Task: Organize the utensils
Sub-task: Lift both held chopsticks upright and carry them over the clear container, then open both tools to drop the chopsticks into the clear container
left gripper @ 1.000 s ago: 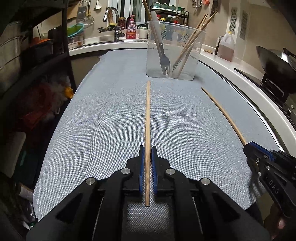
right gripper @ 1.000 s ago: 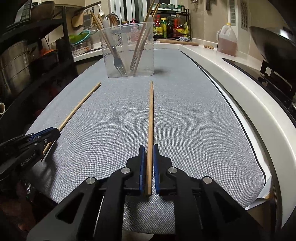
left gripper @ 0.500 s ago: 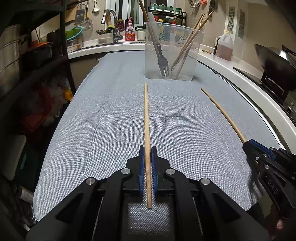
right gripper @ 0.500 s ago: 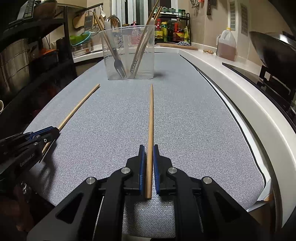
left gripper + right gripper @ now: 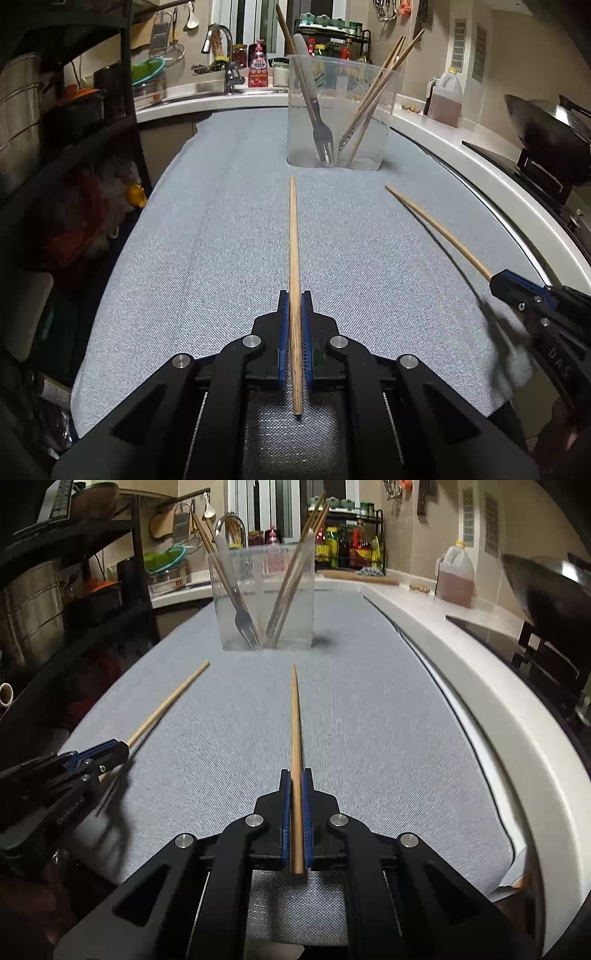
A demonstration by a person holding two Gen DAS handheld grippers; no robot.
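Each hand-held gripper (left (image 5: 294, 299), right (image 5: 295, 777)) clamps one chopstick

Wrist views, shared utensil holder (image 5: 338, 114) ahead

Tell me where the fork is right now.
The fork stands tines down in the left part of the clear container at the far end of the grey mat, beside wooden chopsticks.

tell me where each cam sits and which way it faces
Left wrist: on the left gripper, looking along its chopstick toward the clear container; right gripper at right.
Right wrist: on the right gripper, same heading, its own chopstick ahead; left gripper at left.
Shared: container, grey mat, both chopsticks.
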